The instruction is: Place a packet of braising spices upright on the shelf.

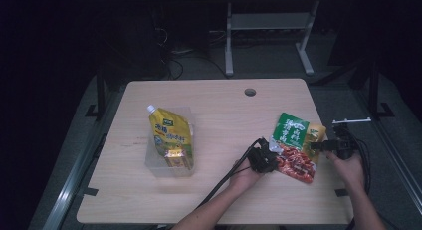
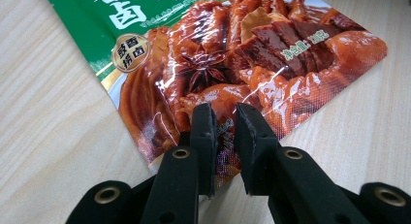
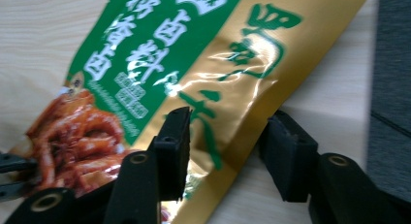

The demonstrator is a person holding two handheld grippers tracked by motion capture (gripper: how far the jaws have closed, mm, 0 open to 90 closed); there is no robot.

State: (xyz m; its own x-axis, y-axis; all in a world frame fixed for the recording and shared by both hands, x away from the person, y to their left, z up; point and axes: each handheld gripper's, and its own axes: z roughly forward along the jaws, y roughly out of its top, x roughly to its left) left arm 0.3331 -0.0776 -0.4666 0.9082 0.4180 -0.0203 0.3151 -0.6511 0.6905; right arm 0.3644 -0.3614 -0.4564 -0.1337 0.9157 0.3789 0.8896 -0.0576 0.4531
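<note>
Two hand-held grippers at sauce packet (image 1: 293, 148) on bench (image 1: 219, 115): left (image 1: 263, 158) nipping its edge, nrly closed; right (image 1: 318, 146) wide, straddling the other edge; lift not yet done.

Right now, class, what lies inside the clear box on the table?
A yellow sauce pouch with a white cap lies inside the clear box, its cap end poking over the rim. Whatever is beneath the pouch is covered.

The high view looks forward and down over the whole table (image 1: 219, 98) from the person's side, fairly far off. Both gripper views sit low and very close, facing the same sauce packet (image 2: 218, 54) near the table's right edge.
</note>
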